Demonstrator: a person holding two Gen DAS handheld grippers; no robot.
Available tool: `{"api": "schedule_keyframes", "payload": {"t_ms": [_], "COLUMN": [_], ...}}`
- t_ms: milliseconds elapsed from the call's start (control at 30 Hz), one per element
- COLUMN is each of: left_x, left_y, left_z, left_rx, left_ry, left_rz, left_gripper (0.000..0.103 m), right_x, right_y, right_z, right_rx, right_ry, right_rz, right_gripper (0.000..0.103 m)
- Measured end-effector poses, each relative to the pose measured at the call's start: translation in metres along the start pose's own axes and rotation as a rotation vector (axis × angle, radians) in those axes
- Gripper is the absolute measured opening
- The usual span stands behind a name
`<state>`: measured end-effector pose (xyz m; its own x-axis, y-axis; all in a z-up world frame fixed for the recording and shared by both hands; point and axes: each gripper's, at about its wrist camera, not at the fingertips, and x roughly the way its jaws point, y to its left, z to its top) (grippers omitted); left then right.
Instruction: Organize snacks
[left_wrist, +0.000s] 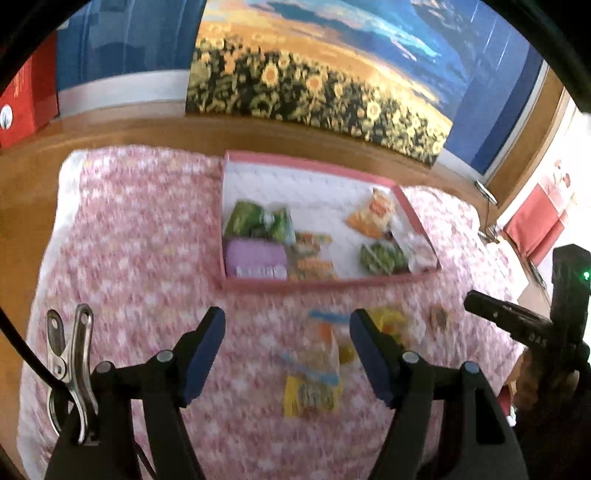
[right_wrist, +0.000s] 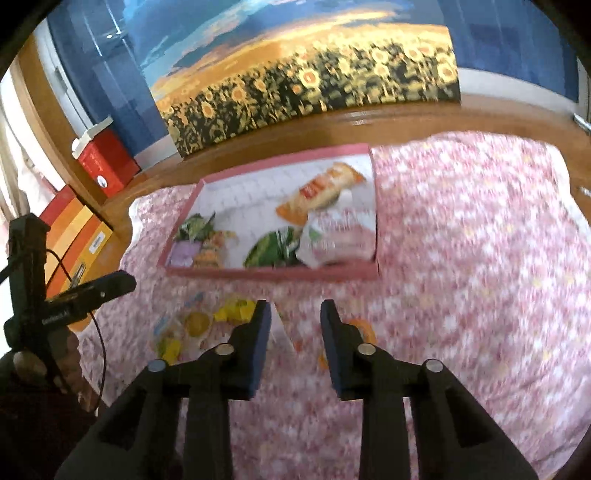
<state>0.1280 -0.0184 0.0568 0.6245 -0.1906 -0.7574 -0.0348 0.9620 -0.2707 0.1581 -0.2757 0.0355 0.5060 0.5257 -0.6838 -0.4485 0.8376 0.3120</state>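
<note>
- Loose on the pink-and-white floral cloth (left_wrist: 140, 236): a clear plastic snack packet with blue bands and a yellow label (left_wrist: 314, 373), lying near your edge, short of the shallow pink cardboard tray with the white quilted lining (left_wrist: 332, 284).
- Your left gripper (left_wrist: 288, 354) hovers above that packet, fingers spread wide and holding nothing — the packet sits in the gap between them, just nearer the right-hand finger.
- The packet's long axis appears to run away from you, towards the tray; motion blur hides its exact outline.
- Your right gripper (right_wrist: 295, 347) is also parted and empty, over a small orange-rimmed snack (right_wrist: 364, 332) — too blurred to identify.
- A crumpled yellow wrapper (left_wrist: 391, 321) lies just beside the clear packet, between the two grippers.
- In the tray already: green bags (left_wrist: 258, 221), a lilac box (left_wrist: 255, 260) and an orange bag (left_wrist: 373, 216).
- Judgement: the left gripper is nearer the clear packet, so closing across its narrow width looks the likely next step.
</note>
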Motion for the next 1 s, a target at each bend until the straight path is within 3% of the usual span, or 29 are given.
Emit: {"api": "schedule_keyframes", "payload": {"t_ms": [267,500,567,633,800,1000], "left_x": [0.001,0.026,0.035,0.037,0.04,0.019], "left_y": [-0.006,-0.013,-0.006,-0.003,0.001,0.005], "left_z": [-0.037,-0.049,-0.046,-0.041,-0.041,-0.042], "left_rx": [-0.013,0.032,-0.007,-0.018,0.01,-0.013], "left_ry": [0.067,0.129,0.149,0.158,0.189,0.152], "left_rz": [-0.063,-0.051,-0.041,-0.06,-0.104,-0.131], "left_gripper": [0.073,0.073,0.066,0.037,0.03,0.022], "right_x": [0.011,0.022,0.015,0.007,-0.006,-0.008], "right_y": [0.003,0.001,0.001,0.0,-0.007,-0.011], "right_z": [-0.036,-0.059,-0.055,-0.052,-0.048,-0.044], "right_rx": [-0.01,-0.004,-0.02,-0.029,-0.009,0.0], "right_ry": [0.12,0.172,0.147,0.116,0.07,0.051], "right_rz": [-0.004,-0.015,-0.03,-0.042,-0.057,-0.066], "right_gripper": [0.029,0.029,0.029,0.029,0.029,0.029]}}
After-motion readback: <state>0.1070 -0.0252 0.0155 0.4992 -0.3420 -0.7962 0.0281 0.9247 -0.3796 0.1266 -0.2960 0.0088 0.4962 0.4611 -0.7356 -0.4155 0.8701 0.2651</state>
